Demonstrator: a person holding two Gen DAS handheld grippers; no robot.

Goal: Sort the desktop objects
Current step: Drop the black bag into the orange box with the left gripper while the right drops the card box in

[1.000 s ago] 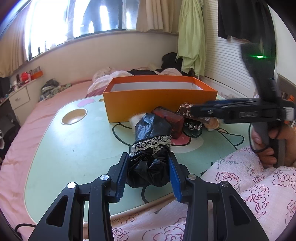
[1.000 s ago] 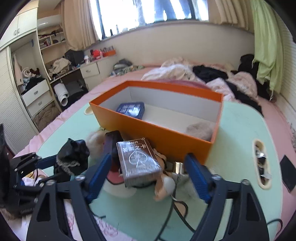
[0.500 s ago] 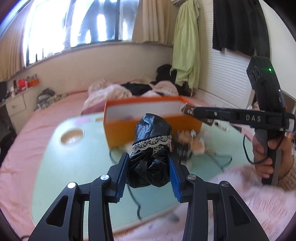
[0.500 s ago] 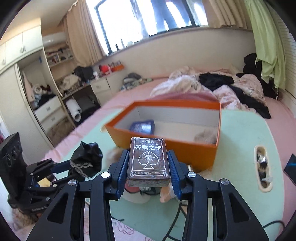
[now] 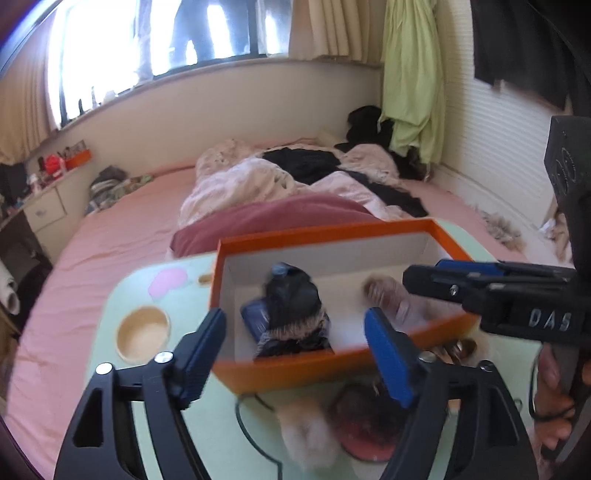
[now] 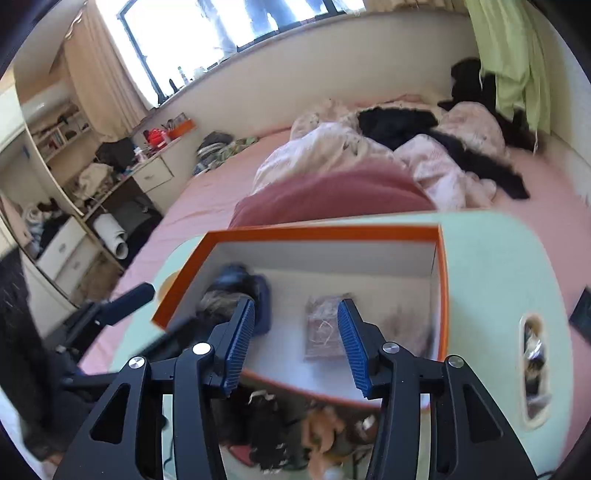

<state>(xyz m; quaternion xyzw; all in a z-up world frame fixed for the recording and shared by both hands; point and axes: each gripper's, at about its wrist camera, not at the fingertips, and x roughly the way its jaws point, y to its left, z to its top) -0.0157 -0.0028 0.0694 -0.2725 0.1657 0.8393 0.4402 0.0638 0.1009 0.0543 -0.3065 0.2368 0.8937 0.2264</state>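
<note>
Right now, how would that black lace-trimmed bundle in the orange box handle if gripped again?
The black bundle looks crinkled and soft, so probably floppy, squashing between pads. It seems light. Slumped against the box wall, it is unlikely to roll.

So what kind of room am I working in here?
Almost certainly a bedroom. The pale green lap table with the orange cardboard box stands on a bed with a pink sheet, rumpled pink bedding lies behind it, and a white drawer unit stands under the window.

A pink-sheeted bed [image 5: 122, 221] carries rumpled pale bedding [image 5: 243, 181] and black clothes [image 5: 303, 162] below a bright window [image 5: 159, 33]. A green garment [image 5: 413, 74] hangs at right; cluttered shelves [image 6: 62, 129] and white drawers [image 6: 153, 175] stand at left.
</note>
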